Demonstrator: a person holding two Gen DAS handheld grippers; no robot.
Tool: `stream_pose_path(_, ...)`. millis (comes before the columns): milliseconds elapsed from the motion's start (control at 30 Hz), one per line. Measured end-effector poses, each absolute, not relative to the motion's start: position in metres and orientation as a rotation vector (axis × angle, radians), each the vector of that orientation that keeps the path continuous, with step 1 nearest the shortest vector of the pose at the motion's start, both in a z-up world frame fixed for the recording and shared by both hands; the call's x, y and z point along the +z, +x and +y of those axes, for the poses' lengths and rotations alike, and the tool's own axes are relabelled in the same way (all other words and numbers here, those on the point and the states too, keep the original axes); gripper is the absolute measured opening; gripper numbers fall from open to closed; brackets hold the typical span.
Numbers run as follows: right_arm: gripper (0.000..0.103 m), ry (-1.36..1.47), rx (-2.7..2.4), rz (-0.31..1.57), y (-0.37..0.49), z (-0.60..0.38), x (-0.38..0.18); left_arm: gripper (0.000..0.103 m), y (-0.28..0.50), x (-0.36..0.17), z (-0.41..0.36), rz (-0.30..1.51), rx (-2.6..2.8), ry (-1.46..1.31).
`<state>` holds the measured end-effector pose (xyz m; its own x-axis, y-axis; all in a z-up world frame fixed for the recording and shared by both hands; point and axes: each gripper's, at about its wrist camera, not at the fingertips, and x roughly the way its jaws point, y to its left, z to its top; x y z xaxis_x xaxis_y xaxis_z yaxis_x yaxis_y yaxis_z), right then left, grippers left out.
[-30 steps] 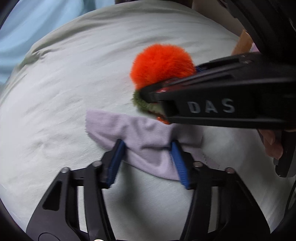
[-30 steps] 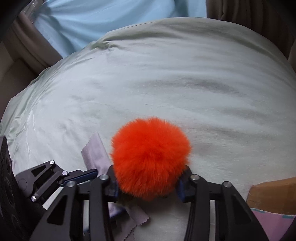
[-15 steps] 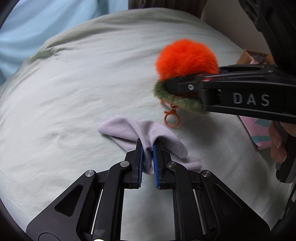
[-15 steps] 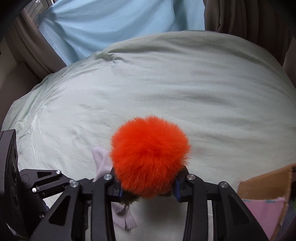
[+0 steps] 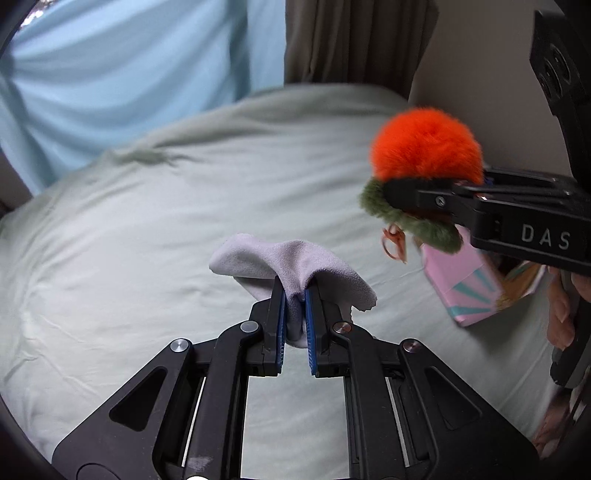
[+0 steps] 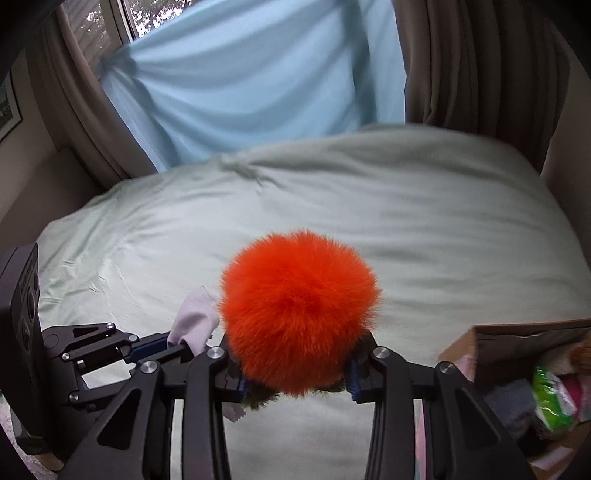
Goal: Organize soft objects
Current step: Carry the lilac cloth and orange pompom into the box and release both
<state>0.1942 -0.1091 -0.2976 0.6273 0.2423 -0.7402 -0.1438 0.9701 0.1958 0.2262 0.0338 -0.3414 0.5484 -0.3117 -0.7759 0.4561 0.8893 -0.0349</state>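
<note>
Closest to the lens, the left gripper (image 5: 294, 295) has its blue pads pinched together on a bunched lilac cloth (image 5: 291, 264), which sticks up out of the jaws and is off the bed. Right next to it the right gripper (image 6: 295, 373) is clamped around the bottom of a fluffy orange pompom (image 6: 299, 314) with a green furry part (image 5: 413, 218) underneath and a small orange clasp (image 5: 393, 242) dangling from it. That one's also in the air, not resting on anything.

Below both is a bed with a pale green sheet (image 6: 424, 221), a bit wrinkled and otherwise bare. At the right edge sits an open cardboard box (image 6: 517, 332) with soft stuff inside, hard to make out exactly what; its outside looks pink with teal stripes (image 5: 465, 291) from the left camera.

Further back, a light blue curtain (image 6: 251, 74) hangs behind the bed, with brownish drapes (image 6: 472, 62) on either side and a bit of window (image 6: 122, 18) up in the corner.
</note>
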Motion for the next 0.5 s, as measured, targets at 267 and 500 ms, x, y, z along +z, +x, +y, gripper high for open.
stream_pose_path(267, 0.035, 0.153, 0.16, 0.838, 0.142, -0.126, -0.215, 0.008, 0.195, -0.253, 0.033, 0.836, -0.45, 0.141)
stream_pose_path(500, 0.035, 0.162, 0.092, 0.802, 0.103, -0.174, -0.176, 0.008, 0.177, -0.205, -0.007, 0.794, -0.468, 0.143)
